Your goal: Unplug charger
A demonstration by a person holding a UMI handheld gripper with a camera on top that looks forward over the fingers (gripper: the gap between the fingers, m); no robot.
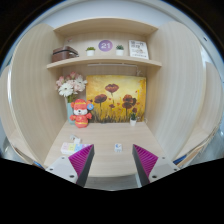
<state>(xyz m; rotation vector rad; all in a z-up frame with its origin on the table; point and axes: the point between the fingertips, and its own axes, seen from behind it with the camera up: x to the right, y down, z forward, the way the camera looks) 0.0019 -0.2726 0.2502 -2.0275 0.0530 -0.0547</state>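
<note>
A small white object (117, 147), which may be the charger, lies on the wooden desk (105, 135) just ahead of the fingers and between their lines. No cable or socket can be made out. My gripper (113, 165) is open and empty, low over the desk's near part. Its magenta pads (82, 160) stand wide apart, and nothing is between them.
An orange toy figure (81, 113) and white flowers (70, 88) stand at the back left. A flower painting (116, 100) leans on the back wall, with a small plant (133, 118) beside it. A shelf (103, 63) above holds a box, pots and a frame. A pink-and-white item (70, 147) lies left of the fingers.
</note>
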